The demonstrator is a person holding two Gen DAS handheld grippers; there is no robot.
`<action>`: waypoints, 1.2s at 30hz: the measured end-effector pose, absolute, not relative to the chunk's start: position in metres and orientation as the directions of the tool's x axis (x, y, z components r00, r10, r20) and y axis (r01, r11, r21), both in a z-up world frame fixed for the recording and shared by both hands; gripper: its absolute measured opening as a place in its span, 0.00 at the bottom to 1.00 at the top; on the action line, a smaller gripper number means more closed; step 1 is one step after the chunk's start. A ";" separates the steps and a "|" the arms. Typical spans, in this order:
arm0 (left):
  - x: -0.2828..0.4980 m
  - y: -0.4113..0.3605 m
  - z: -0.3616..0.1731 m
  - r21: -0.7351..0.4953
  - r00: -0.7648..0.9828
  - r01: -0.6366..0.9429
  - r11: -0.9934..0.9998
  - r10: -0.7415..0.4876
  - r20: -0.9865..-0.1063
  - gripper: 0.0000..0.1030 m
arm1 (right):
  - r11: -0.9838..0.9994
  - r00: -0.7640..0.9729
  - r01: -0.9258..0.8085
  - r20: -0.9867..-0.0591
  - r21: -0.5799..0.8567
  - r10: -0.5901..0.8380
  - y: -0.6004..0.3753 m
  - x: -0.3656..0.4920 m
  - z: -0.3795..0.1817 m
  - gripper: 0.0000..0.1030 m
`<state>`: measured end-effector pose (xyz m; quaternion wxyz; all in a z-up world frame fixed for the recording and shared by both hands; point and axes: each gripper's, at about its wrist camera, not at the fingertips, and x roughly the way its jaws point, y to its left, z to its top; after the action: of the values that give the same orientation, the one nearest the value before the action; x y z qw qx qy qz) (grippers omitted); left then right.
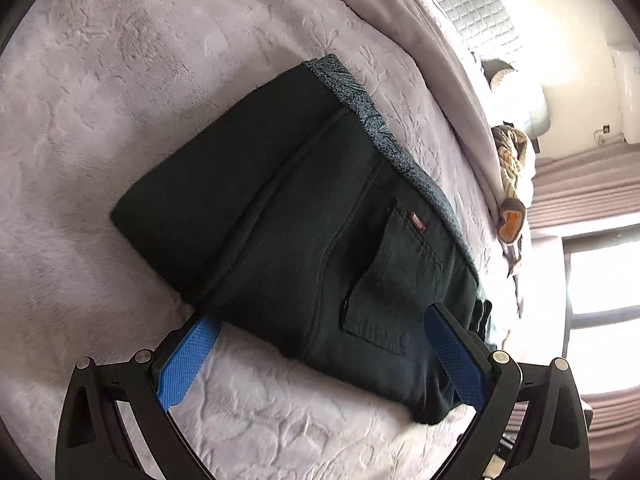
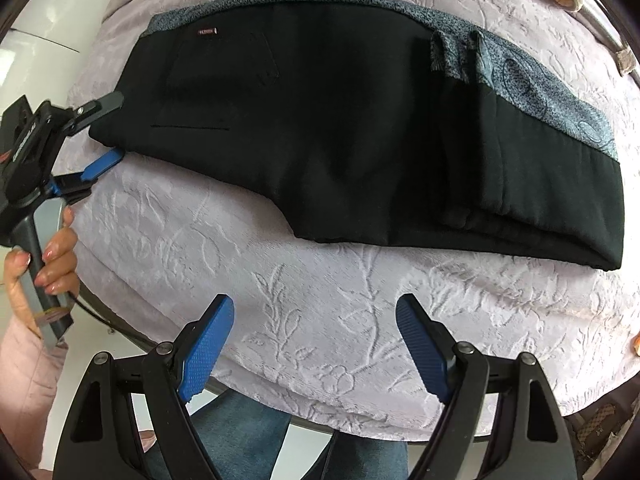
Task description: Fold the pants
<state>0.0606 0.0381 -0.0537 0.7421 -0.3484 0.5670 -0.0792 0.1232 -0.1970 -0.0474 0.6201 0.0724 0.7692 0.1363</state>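
My right gripper [image 2: 316,344] hangs over the near edge of the bed, its jaws spread wide with nothing between them, only the pale embossed bedspread [image 2: 320,300] under the blue pads [image 2: 208,348]. Below it I can see my own jeans [image 2: 248,436] and a bit of white floor [image 2: 116,344].

Off to the left in that view, my left hand [image 2: 52,260] grips the handle of the left gripper [image 2: 109,128]. From its own camera the left gripper [image 1: 320,336] is wide open around the waist end of the pants [image 1: 304,216]: one finger lies over the dark cloth by the back pocket [image 1: 384,280], and the other sits at the pants' edge, its tip tucked under the cloth against the bedspread [image 1: 120,80]. Nothing is pinched.

The pants [image 2: 360,128] lie flat across the middle of the bed, black, folded lengthwise with the legs doubled back into a thick bundle at the right in the right-hand view. A small red tag [image 1: 417,223] sits by the pocket. A grey-blue patterned lining [image 1: 384,132] shows along the far edge.

Beyond the pants, at the far side of the bed, are a quilted headboard [image 1: 468,4], a brownish patterned bundle [image 1: 512,152] of some kind, curtains [image 1: 580,184] and a bright window [image 1: 600,280].
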 end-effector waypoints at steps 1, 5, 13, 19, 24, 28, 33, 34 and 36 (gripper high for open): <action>0.063 0.037 -0.056 -0.605 0.345 -0.280 0.745 -0.510 -0.788 0.99 | 0.953 -0.223 -0.055 -0.934 0.299 0.280 -0.198 0.123 -0.048 0.83; 0.067 0.035 -0.060 -0.580 0.338 -0.307 0.754 -0.483 -0.808 0.99 | 0.953 -0.224 -0.046 -0.933 0.300 0.283 -0.203 0.124 -0.050 0.83; 0.078 0.002 -0.014 -0.502 0.427 -0.187 0.844 -0.391 -0.816 0.99 | 0.940 -0.131 -0.044 -0.935 0.337 0.329 -0.216 0.143 -0.029 0.83; 0.085 0.022 -0.058 -0.420 0.321 -0.357 0.834 -0.313 -0.894 0.55 | 0.931 -0.061 -0.102 -0.936 0.350 0.345 -0.218 0.184 -0.011 0.83; 0.089 -0.007 -0.037 -0.197 0.338 -0.209 0.958 -0.118 -0.934 0.42 | 0.892 -0.030 -0.148 -0.904 0.427 0.427 -0.206 0.244 0.012 0.83; 0.079 -0.063 -0.028 0.164 0.416 -0.003 0.986 0.150 -0.897 0.42 | 0.840 -0.064 -0.180 -0.859 0.511 0.509 -0.170 0.297 0.027 0.83; 0.074 -0.074 -0.031 0.243 0.440 0.035 0.969 0.203 -0.874 0.42 | 0.801 -0.234 -0.276 -0.845 0.531 0.480 -0.083 0.344 0.024 0.83; 0.075 -0.074 -0.031 0.241 0.440 0.034 0.970 0.202 -0.875 0.42 | 0.789 -0.277 -0.309 -0.844 0.531 0.459 -0.063 0.349 0.020 0.83; 0.073 -0.073 -0.029 0.251 0.443 0.039 0.967 0.209 -0.872 0.42 | 0.761 -0.349 -0.371 -0.839 0.533 0.417 -0.025 0.351 0.011 0.83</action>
<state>0.0726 -0.0730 -0.0288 0.8413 0.1178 0.5252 0.0505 0.3512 -0.0249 0.0109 0.5702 0.0156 0.7452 0.3455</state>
